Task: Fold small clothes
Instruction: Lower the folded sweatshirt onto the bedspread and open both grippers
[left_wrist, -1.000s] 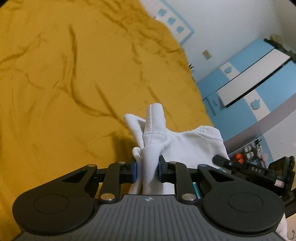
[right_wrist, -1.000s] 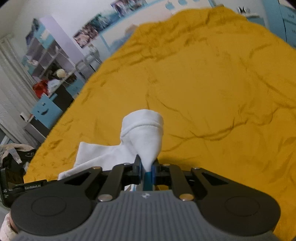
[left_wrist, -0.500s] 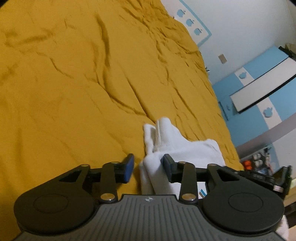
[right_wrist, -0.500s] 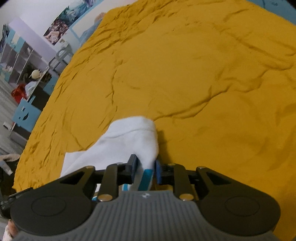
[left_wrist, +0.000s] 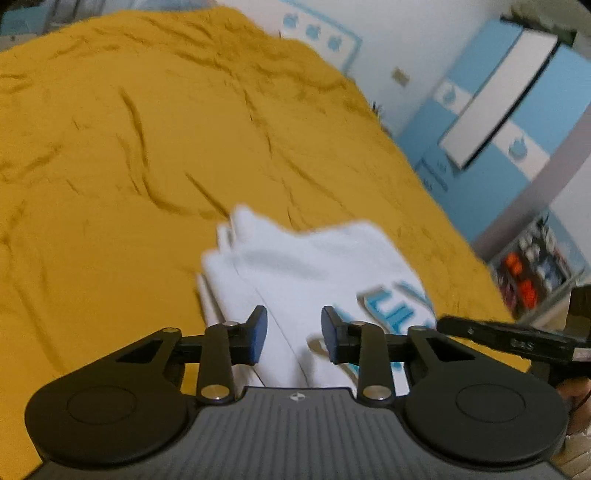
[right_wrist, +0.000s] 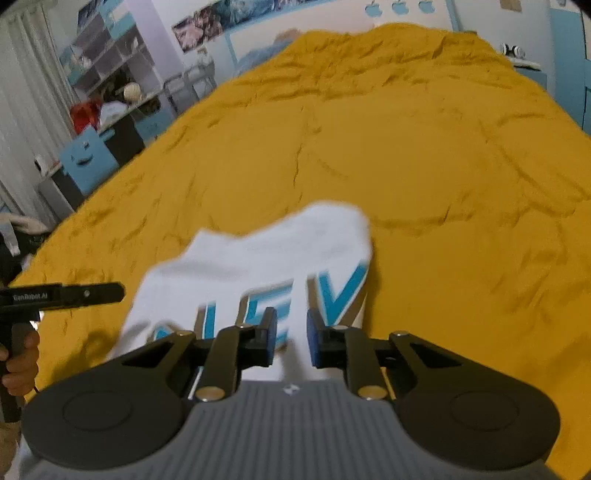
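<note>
A small white garment with blue lettering (left_wrist: 310, 269) lies folded on the yellow bedspread (left_wrist: 129, 155). It also shows in the right wrist view (right_wrist: 266, 266). My left gripper (left_wrist: 293, 334) is open and empty, just above the garment's near left part. My right gripper (right_wrist: 291, 338) is open and empty, just above the garment's near right edge by the blue letters. The right gripper's body shows at the right edge of the left wrist view (left_wrist: 517, 343). The left gripper's body and the hand holding it show at the left edge of the right wrist view (right_wrist: 62, 293).
The yellow bedspread (right_wrist: 424, 155) stretches far beyond the garment. Blue and white cabinets (left_wrist: 498, 122) stand past the bed's right side. Shelves and a blue desk (right_wrist: 92, 147) with clutter stand past its left side.
Both grippers have opened and let go of the garment. It dropped flat onto the bedspread with the blue lettering on top, and both grippers pulled back and up a little.
</note>
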